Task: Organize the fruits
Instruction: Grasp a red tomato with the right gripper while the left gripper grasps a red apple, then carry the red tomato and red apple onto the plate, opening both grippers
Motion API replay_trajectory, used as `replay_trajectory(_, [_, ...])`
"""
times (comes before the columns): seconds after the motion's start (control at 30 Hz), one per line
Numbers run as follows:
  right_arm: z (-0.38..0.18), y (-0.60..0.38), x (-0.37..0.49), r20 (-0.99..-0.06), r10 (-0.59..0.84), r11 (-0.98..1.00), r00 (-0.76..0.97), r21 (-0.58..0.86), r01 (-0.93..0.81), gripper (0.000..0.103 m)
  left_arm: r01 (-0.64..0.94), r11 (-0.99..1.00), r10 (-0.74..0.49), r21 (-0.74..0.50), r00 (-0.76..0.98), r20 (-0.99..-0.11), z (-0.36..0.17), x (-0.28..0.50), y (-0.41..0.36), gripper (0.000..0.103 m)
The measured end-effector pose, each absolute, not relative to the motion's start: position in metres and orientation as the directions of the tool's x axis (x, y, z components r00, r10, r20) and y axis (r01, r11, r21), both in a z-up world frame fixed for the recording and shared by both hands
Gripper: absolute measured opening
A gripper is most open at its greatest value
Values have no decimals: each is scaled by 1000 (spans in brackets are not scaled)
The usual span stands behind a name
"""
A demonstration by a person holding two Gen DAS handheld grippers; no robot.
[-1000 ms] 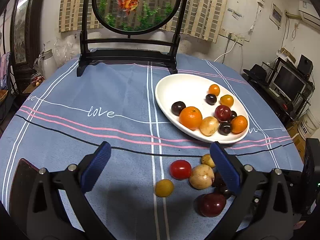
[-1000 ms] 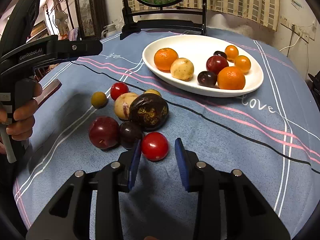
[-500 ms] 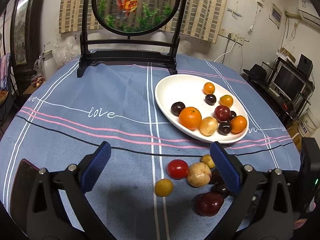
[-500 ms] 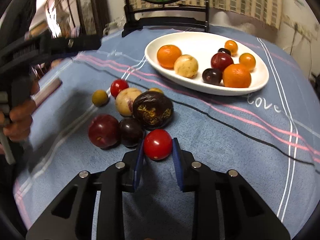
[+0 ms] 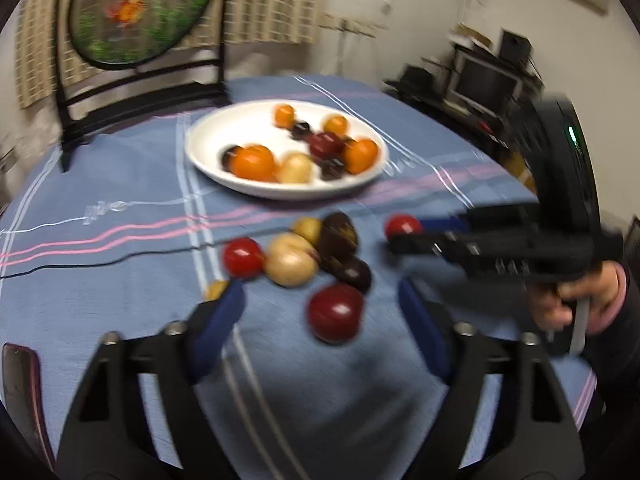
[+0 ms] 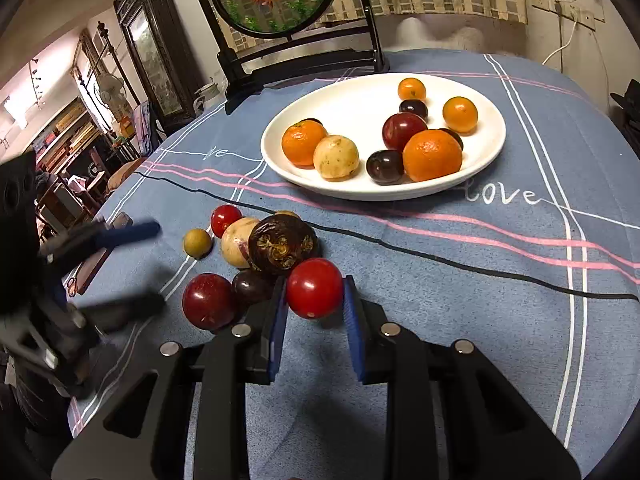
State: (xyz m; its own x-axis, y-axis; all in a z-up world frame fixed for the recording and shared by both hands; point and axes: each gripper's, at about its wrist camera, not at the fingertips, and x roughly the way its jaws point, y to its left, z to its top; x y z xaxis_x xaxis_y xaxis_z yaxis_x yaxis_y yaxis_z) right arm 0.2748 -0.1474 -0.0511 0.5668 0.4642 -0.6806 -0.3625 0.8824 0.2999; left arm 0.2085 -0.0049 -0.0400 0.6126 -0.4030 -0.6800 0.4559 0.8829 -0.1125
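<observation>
The right gripper [image 6: 314, 308] is clamped on one red cherry tomato [image 6: 315, 293]. The left gripper [image 5: 320, 320], closing, straddles one dark-red plum [image 5: 336, 312], untouched. Six loose fruits lie beyond; nine fill the white plate [image 6: 360, 100] farther off.

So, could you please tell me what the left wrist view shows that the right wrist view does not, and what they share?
Only the left wrist view shows the person's hand on the right gripper's handle and a monitor by the wall. It also shows the left gripper from behind, jaws closing with nothing between them.

Only the right wrist view shows the right gripper from behind, its pads pressing the red tomato, and a dark cabinet.

Both show the white plate of fruit, the loose fruit pile with the dark red plum, and the blue tablecloth.
</observation>
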Motion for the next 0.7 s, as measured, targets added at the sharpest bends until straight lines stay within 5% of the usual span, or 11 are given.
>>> replay_trajectory(0.47, [-54, -148, 275, -692, 451, 889, 563, 291, -354, 27, 476, 878, -350, -61, 548, -760, -68, 215, -23, 44])
replay_trajectory(0.7, [-54, -148, 275, -692, 451, 889, 564, 291, -354, 27, 469, 880, -357, -79, 541, -762, -70, 217, -21, 40])
